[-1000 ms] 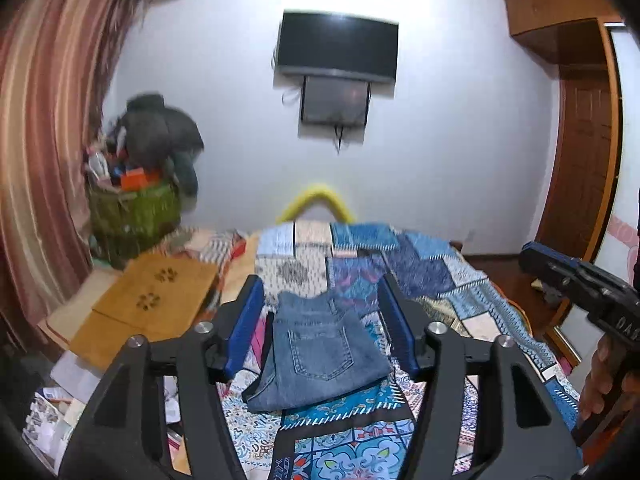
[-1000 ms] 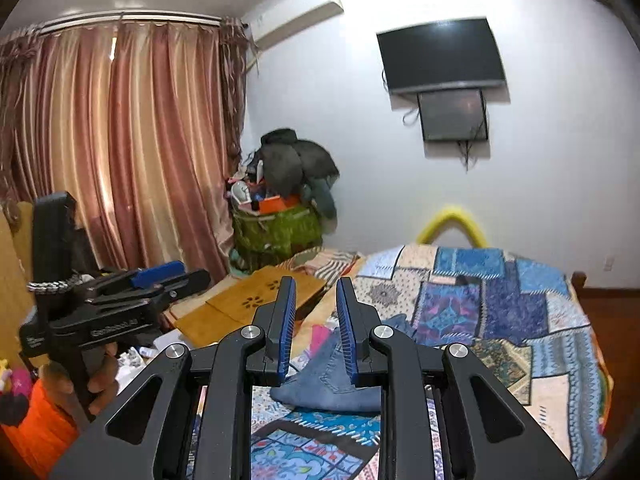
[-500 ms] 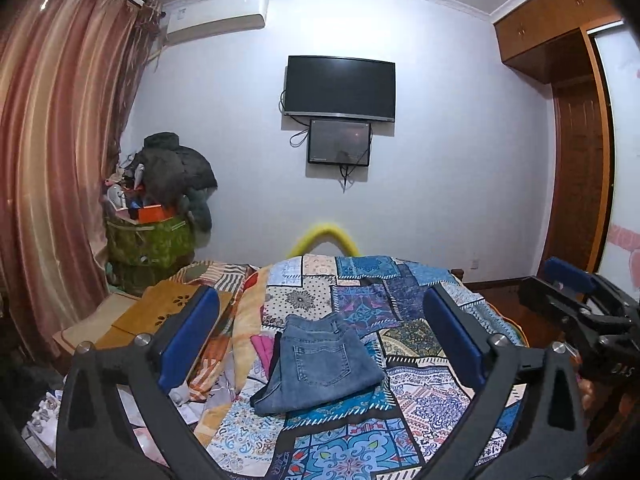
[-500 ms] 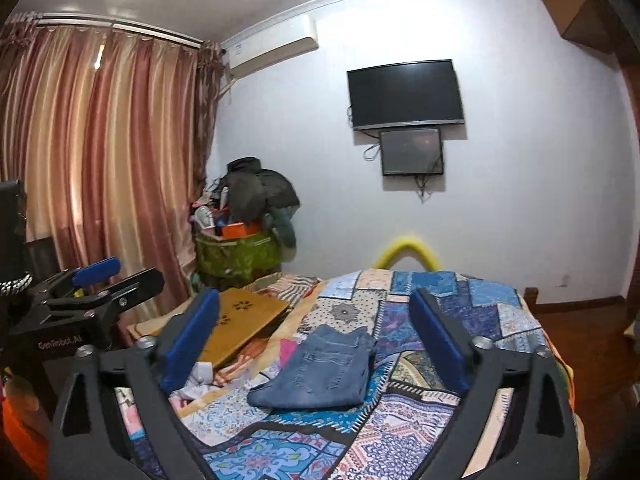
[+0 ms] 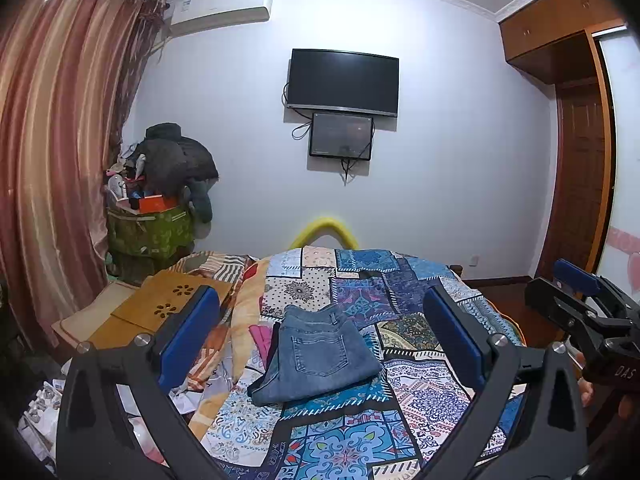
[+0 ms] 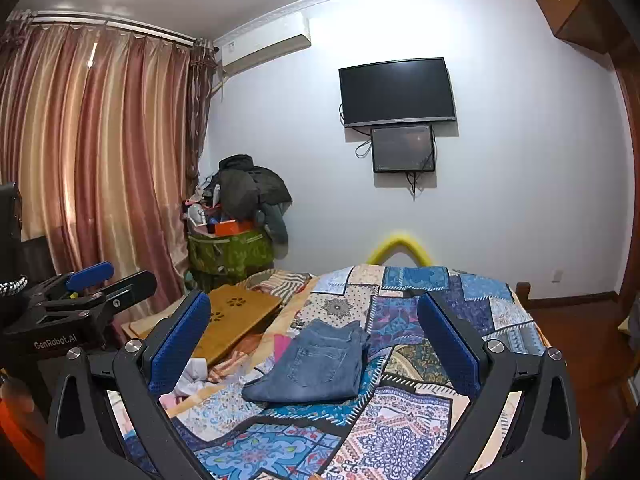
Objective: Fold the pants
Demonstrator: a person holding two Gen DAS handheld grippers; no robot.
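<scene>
The blue jeans [image 5: 316, 354] lie folded into a compact rectangle on the patchwork bedspread [image 5: 400, 312], back pocket up. They also show in the right wrist view [image 6: 316, 364]. My left gripper [image 5: 320, 336] is wide open and empty, held back from the bed with the jeans framed between its blue pads. My right gripper [image 6: 316, 340] is also wide open and empty, held back likewise. Each gripper appears at the edge of the other's view: the right one [image 5: 580, 308], the left one [image 6: 80, 296].
A wooden lap table [image 5: 168, 308] and loose clothes [image 5: 224, 344] lie left of the jeans. A green basket piled with clothes [image 5: 152, 228] stands by the curtains [image 5: 52, 160]. A TV [image 5: 342, 80] hangs on the far wall. A wooden door [image 5: 580, 184] is on the right.
Both grippers have opened wide and pulled back and up from the bed; the right was nearly shut a second ago. The folded jeans have stayed in place.
</scene>
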